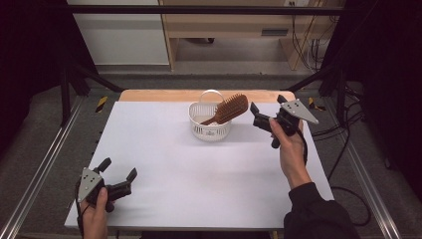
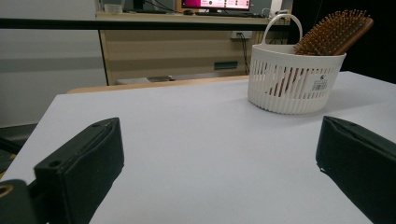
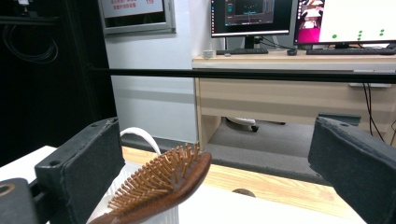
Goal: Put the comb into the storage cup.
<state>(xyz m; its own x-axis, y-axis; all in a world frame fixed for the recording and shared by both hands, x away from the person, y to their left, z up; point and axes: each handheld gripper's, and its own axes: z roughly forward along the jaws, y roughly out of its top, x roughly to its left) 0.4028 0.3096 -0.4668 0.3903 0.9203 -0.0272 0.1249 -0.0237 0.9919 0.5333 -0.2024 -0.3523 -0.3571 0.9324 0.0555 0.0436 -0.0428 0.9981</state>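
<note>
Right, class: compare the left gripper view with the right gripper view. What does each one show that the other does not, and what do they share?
The left gripper view alone shows the white basket's slatted wall with its barcode label, standing on a broad stretch of white table.

The right gripper view alone shows two lit monitors and a keyboard on the wooden desk behind.

Both show the wooden hairbrush with its bristled head sticking out above the basket, the basket's white handle, and a pair of black jaws standing wide apart with nothing between them.
</note>
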